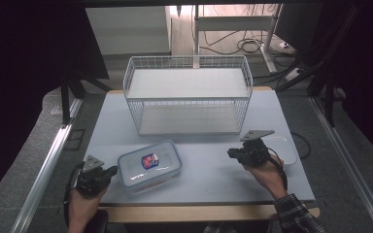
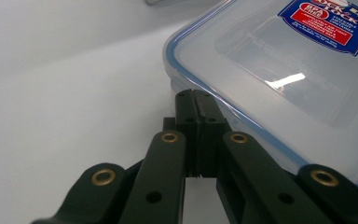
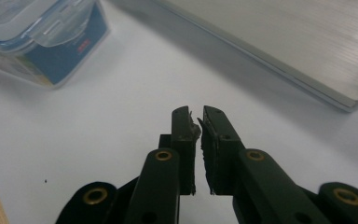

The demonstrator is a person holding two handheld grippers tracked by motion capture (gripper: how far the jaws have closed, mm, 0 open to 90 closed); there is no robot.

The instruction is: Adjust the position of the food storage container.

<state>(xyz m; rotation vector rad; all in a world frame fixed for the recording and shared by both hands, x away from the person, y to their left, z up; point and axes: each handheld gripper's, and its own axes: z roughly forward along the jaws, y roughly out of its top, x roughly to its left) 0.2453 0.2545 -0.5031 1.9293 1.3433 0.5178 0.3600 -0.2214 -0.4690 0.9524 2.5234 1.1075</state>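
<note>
Both fingers pairs closed, empty; left gripper against container.

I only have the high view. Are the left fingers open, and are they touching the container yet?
Observer: The left gripper is shut, with its tips right at the blue-sealed lid rim of the container. I cannot confirm contact.
Operator: And the right fingers?
Observer: The right gripper is closed to a sliver, with nothing between its fingers.
Operator: Is there a latch on the container end facing it?
Observer: Yes, the right gripper view shows a clear latch flap there, and it looks folded down.
</note>
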